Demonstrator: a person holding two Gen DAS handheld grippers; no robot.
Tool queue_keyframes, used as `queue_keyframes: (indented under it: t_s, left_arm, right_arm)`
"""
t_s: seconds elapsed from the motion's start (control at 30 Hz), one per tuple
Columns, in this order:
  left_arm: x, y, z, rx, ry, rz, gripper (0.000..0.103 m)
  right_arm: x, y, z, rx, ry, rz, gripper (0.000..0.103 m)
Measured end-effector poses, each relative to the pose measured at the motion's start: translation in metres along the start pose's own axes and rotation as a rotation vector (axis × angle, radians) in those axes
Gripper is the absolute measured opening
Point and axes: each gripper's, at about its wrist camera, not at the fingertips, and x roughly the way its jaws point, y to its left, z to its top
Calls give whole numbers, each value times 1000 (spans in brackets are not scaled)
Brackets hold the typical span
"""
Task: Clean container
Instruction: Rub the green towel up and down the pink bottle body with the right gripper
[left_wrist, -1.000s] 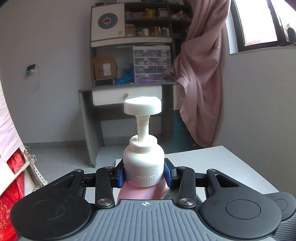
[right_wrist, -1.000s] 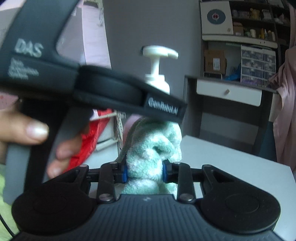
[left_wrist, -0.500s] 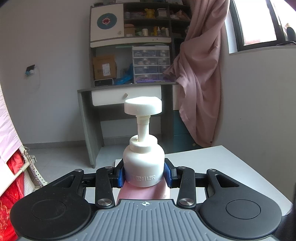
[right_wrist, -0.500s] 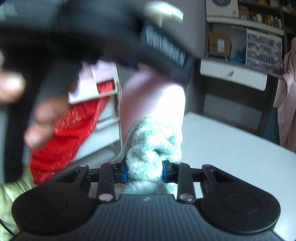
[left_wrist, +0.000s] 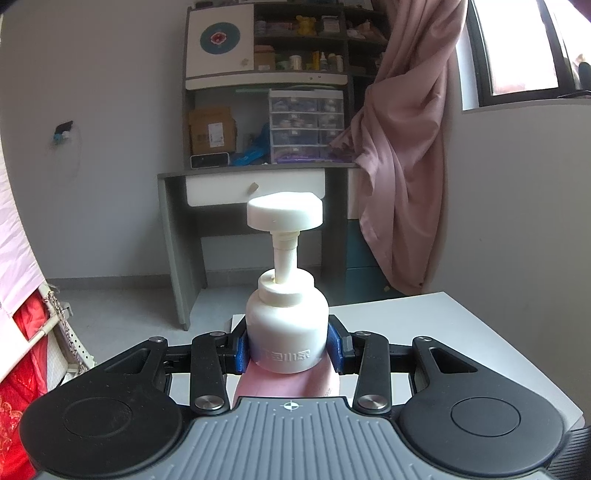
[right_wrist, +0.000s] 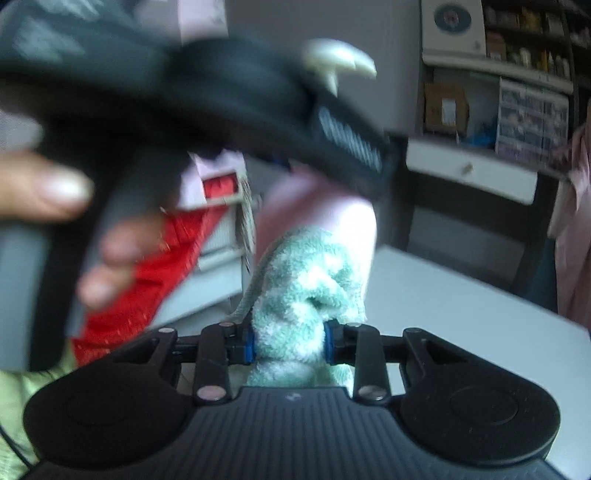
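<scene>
Cloth (right_wrist: 314, 291) lower (white table (right_wrist: 461, 295))

Each camera sits on its own hand-held gripper and looks forward, tipped a little down, very close up. Both see the pump bottle (left_wrist: 287, 332), the worktop (left_wrist: 443, 332) and the shelf (left_wrist: 266, 77) at 12 o'clock.
</scene>
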Motion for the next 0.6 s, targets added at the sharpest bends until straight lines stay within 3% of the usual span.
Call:
queue_keyframes:
  t_s: [0.1,0.23,0.6]
  left_arm:
    - [0,-1,0,9,2,-9,42]
    - [0,0,0,-4,3,-6,42]
    - [0,0,-1,1,3,-2,42]
  right_arm:
    - [-9,8,4,-47,-56,20,31]
    - [-7,8,4,-55,-61,23,31]
    - [10,7,-3,-45,10,72,31]
